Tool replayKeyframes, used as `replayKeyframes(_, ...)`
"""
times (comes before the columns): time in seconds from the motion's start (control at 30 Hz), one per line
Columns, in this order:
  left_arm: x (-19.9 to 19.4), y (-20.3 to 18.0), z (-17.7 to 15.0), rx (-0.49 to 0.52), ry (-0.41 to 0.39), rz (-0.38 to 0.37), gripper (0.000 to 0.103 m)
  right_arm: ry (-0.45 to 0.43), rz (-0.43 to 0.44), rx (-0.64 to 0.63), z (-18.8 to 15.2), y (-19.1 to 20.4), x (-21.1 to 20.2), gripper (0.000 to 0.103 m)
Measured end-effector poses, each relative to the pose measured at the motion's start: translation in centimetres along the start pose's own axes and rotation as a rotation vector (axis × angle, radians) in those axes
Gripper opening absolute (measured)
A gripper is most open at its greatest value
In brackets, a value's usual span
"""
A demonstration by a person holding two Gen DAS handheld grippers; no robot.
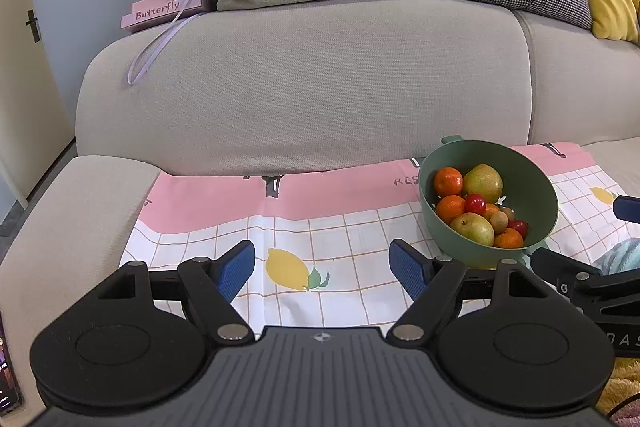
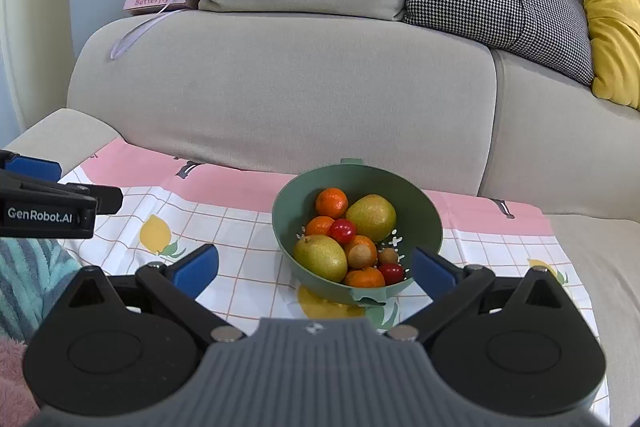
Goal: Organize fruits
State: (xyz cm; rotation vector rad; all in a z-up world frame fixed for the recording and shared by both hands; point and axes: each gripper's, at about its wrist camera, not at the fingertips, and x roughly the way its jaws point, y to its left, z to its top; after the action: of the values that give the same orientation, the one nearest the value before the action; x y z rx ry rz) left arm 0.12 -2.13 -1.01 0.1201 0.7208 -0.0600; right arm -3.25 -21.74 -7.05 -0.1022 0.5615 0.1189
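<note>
Resting on a lemon-print cloth [image 2: 248,227] spread over the sofa [image 2: 280,87] seat, a green bowl [image 2: 420,199] holds the fruits: two pears [image 2: 371,217], mandarins [image 2: 331,203], red cherry-like fruits [image 2: 343,230] and small brown ones (possibly kiwis). Right tool [image 2: 316,269], wide open and empty, sits just near the bowl. Left tool [image 1: 322,267], likewise open and empty, hovers left of the bowl [image 1: 548,203].
</note>
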Motion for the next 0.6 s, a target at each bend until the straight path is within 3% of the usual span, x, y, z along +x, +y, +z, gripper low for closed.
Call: replayKeyframes(0.6, -0.34, -0.12, -0.08, 0.005, 0.003, 0.001, 0.089, 0.0, 0.0, 0.001, -0.05, 0.03, -0.02, 0.099)
